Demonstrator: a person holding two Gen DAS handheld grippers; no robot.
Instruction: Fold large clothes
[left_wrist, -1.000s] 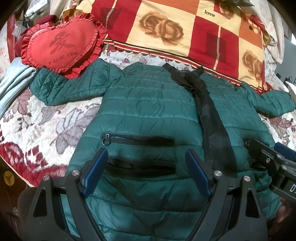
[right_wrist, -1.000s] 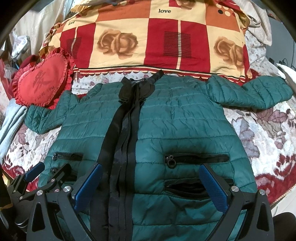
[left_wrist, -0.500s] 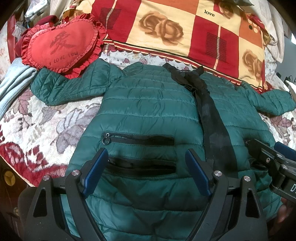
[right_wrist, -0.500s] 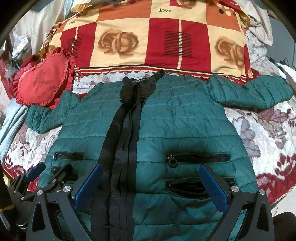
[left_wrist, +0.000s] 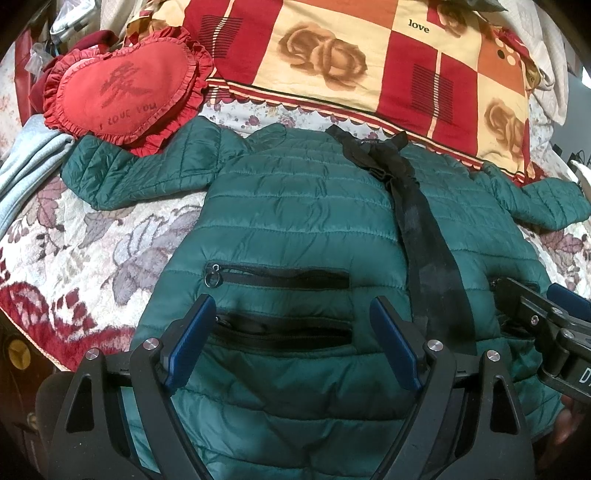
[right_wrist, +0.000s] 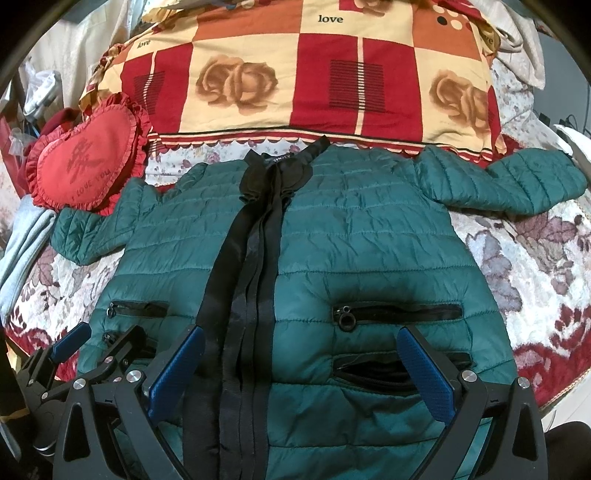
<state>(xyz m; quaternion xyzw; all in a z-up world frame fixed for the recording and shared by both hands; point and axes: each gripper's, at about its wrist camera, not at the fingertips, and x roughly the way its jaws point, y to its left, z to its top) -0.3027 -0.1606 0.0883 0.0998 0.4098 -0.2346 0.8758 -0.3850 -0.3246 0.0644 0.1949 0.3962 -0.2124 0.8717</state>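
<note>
Across the centre of both frames, the green jacket (left_wrist: 295, 206) is spread flat. Its hem is straddled by the left gripper (left_wrist: 291, 332) and right gripper (right_wrist: 299, 365); both are spread wide, nothing gripped.

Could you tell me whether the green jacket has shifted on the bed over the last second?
No. The green jacket keeps its place: its sleeve still sits just under the heart pillow.

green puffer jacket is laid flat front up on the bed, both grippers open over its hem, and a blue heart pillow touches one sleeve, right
Not quite: the heart pillow is red, as the left wrist view shows. The rest holds: the green puffer jacket lies front up on the bed, left gripper and right gripper open over its hem.
</note>
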